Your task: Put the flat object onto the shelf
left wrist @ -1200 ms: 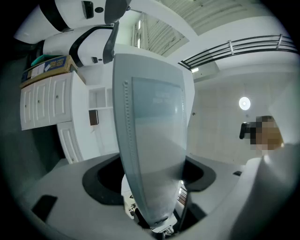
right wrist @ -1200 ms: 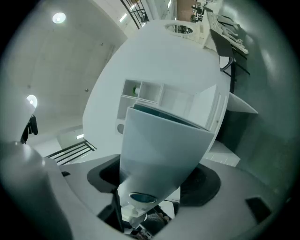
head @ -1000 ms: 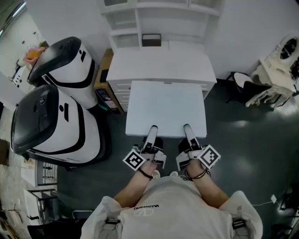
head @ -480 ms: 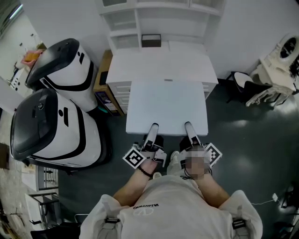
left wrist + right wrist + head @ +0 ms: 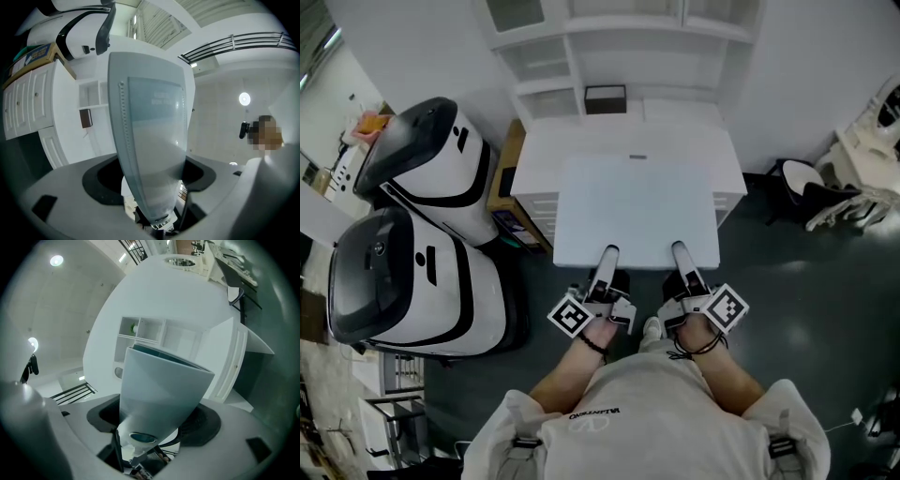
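Flooring [image 5: 797, 309], dark grey and faintly glossy, covered most of the room. Against the white back wall stood a white shelf unit [image 5: 628, 37] with open compartments, and a white cabinet top [image 5: 628, 136] jutted out below it. A small dark box [image 5: 605, 98] sat at the back edge of that top. Two big white-and-black machines [image 5: 422, 272] stood on the floor at the left, side by side.

The flat object [image 5: 637, 211] was a pale, bluish-white rectangular panel, thin and smooth. A row of tiny holes ran along one long edge, and a small grey mark sat by its far edge. It was held roughly level in the air, its far part over the cabinet top's front edge.

The left gripper [image 5: 607, 255] and the right gripper [image 5: 680, 251] each had their jaws clamped on the panel's near edge, near each other about its middle.
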Demonstrator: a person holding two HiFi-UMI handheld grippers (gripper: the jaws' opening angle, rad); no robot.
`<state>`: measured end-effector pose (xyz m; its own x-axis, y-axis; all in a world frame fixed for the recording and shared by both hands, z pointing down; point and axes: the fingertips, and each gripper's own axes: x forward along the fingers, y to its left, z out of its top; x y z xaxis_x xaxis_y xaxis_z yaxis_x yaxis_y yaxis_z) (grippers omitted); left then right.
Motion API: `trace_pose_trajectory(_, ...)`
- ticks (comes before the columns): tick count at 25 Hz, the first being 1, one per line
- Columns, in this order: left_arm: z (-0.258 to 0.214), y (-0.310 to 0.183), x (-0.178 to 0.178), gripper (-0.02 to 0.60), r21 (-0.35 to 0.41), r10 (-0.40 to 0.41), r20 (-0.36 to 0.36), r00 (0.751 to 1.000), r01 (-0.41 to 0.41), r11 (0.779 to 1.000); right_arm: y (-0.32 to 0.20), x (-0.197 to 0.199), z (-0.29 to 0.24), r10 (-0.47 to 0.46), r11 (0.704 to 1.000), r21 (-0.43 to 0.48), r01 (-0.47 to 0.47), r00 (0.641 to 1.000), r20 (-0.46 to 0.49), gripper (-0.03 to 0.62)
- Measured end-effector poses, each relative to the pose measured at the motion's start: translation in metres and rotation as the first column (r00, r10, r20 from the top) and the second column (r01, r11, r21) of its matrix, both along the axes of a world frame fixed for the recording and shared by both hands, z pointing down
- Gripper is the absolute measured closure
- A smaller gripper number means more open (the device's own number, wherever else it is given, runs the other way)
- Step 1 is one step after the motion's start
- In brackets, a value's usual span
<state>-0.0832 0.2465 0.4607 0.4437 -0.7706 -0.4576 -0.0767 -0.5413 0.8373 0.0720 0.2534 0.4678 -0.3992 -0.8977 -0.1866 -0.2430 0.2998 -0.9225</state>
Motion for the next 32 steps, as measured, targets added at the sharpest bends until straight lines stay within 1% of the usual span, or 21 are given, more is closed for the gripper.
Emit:
trace_pose_trajectory(7,-0.006,-0.076,0.039,0.236,0.008,-0.032,0.016,0.999,0.032,0.999,-0.082,0.039,-0.008,-0.034,0.999,0.019,0.034,0.999,0.002,0.241)
trace_pose_trajectory(11,-0.007,-0.111,0.056,0.236,0.002,-0.052,0.012,0.999,0.052,0.999,-0.119,0.055,-0.009,-0.054,0.998,0.008,0.054,0.998,0.016,0.241)
trace_pose_trajectory(15,-0.013,-0.140,0.071,0.236,0.015,-0.068,0.011,0.998,0.068,0.998,-0.151,0.071,-0.011,-0.071,0.997,0.004,0.071,0.997,0.011,0.241)
trace_pose_trajectory(21,-0.017,-0.174,0.074,0.236,0.021,-0.082,0.008,0.997,0.082,0.996,-0.188,0.072,-0.018,-0.089,0.996,0.019,0.088,0.996,0.016,0.241)
trace_pose_trajectory(25,-0.013,-0.198,0.068,0.236,0.028,-0.079,0.005,0.997,0.079,0.996,-0.211,0.067,-0.015,-0.088,0.996,0.026,0.088,0.996,-0.006,0.241)
trace_pose_trajectory(28,-0.014,-0.226,0.067,0.236,0.031,-0.061,-0.001,0.998,0.061,0.998,-0.238,0.067,-0.018,-0.076,0.997,0.031,0.077,0.997,-0.032,0.241)
trace_pose_trajectory(32,-0.025,-0.272,0.060,0.236,0.037,-0.048,-0.010,0.999,0.048,0.998,-0.283,0.060,-0.032,-0.058,0.996,0.059,0.060,0.997,-0.046,0.243)
